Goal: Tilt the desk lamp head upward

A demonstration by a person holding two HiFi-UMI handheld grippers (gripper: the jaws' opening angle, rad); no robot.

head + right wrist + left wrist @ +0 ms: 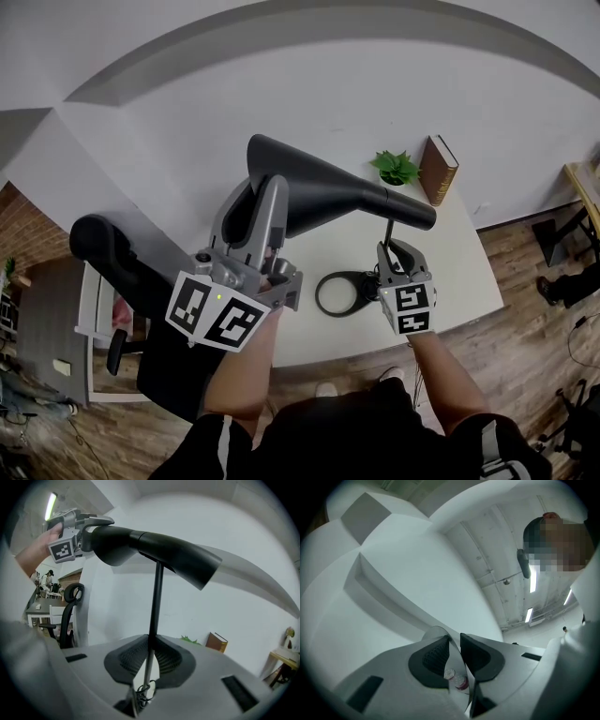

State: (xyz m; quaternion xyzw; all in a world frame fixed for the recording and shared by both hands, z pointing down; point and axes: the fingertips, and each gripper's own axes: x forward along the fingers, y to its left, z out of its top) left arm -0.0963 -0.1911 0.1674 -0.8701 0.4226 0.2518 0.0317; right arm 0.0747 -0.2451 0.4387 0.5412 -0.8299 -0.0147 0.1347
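One desk lamp (159, 550) stands on the counter (459, 267), held by two grippers. The left gripper (455, 639) has its narrow fingers (433, 658) pinching the lamp head (337, 192) by its thin rim. The right gripper (149, 641) clamps the stem (156, 602) (one book (438, 169) and one plant (395, 167) sit behind).

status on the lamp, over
Left gripper shut on lamp head rim. Right gripper shut on stem. Head's wide end raised. Plant and book stand apart, behind.
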